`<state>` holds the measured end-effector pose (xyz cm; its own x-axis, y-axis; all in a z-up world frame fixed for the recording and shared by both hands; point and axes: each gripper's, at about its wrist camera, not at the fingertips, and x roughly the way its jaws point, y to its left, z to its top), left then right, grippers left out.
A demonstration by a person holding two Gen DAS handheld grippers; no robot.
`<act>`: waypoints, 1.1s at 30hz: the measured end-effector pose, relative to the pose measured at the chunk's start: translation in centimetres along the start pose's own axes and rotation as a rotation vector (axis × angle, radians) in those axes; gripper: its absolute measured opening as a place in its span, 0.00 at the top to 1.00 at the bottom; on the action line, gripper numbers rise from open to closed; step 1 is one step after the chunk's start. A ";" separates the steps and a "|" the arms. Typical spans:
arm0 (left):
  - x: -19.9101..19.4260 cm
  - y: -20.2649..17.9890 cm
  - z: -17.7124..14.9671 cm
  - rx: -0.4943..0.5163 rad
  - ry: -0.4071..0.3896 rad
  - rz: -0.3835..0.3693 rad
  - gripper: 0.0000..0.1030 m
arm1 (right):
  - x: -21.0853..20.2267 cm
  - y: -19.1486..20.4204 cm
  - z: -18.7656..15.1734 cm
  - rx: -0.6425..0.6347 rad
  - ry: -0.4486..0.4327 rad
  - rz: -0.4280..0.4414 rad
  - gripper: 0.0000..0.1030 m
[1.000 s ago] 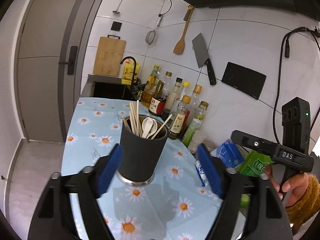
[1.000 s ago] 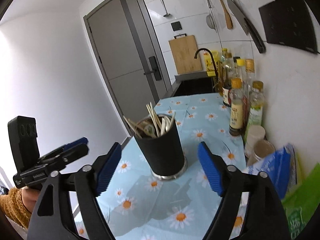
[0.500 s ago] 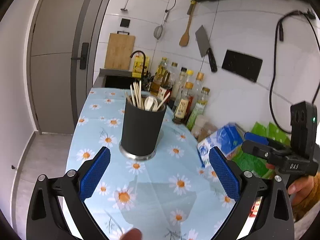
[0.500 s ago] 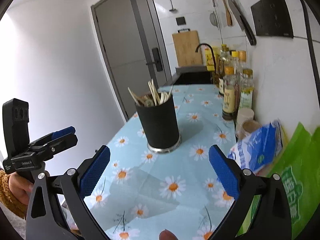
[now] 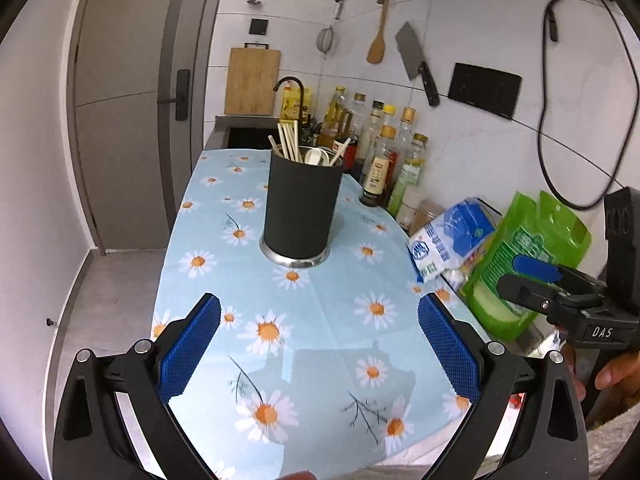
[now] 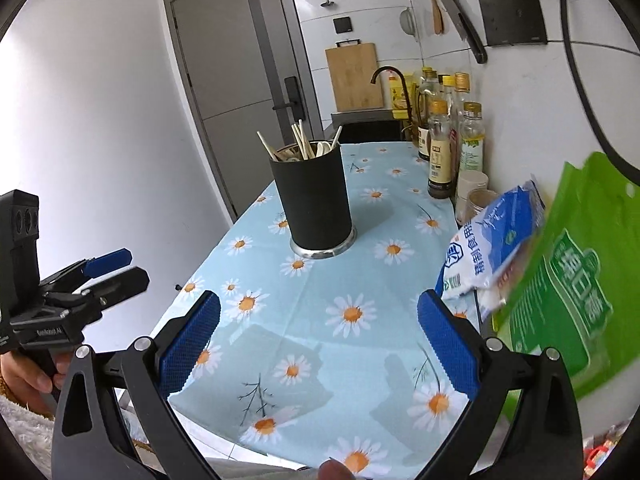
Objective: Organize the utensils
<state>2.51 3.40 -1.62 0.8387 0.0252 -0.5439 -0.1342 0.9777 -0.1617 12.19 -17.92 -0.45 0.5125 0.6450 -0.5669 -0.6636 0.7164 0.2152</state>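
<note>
1. A black utensil holder [image 5: 302, 208] stands upright on its silver base near the middle of a counter covered with a pale blue, daisy-print cloth [image 5: 320, 320]. It holds chopsticks [image 5: 289, 141] and white spoons [image 5: 316, 156] that poke out above its rim.

2. The left gripper [image 5: 319, 350] hangs over the near end of the cloth with its blue-padded jaws spread wide and nothing between them. The holder is well ahead of it, untouched.

3. The right gripper [image 6: 319, 350] is likewise wide open over the near edge of the counter and grips nothing. From its camera the holder [image 6: 318, 204] stands ahead and a little left of centre, well apart from the pads.

4. Each camera catches the other tool: the right gripper [image 5: 560, 292] shows at the right of the left wrist view, the left gripper [image 6: 80, 292] at the left of the right wrist view, each held in a hand at the frame's edge.

5. A row of sauce and oil bottles [image 5: 384, 152] lines the tiled wall beyond the holder, just beside the cloth's far right side.

6. A blue-and-white bag [image 6: 492, 240] and a green bag [image 6: 568, 280] lie along the wall side of the counter, near the right gripper.

7. On the wall hang a cleaver [image 5: 414, 60], a wooden spatula [image 5: 378, 40] and a strainer [image 5: 327, 40]; a wooden cutting board [image 5: 251, 80] leans behind a black tap [image 5: 290, 86] at the sink.
</note>
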 end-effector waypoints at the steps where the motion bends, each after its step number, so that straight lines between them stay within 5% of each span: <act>1: -0.3 -0.1 -0.2 0.012 -0.005 0.000 0.07 | -0.2 0.3 -0.2 0.003 -0.002 -0.004 0.05; 10: -1.1 -0.1 -2.0 -0.014 0.037 -0.063 0.07 | -1.2 2.0 -1.9 0.028 0.001 -0.056 0.05; 33: -2.3 0.4 -3.3 0.015 0.076 -0.066 0.07 | -1.3 4.2 -3.9 0.034 0.009 -0.082 0.05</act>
<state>-1.23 3.04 -3.13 0.8027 -0.0551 -0.5938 -0.0713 0.9797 -0.1872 6.62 -16.80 -1.89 0.5594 0.5813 -0.5909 -0.6008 0.7755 0.1942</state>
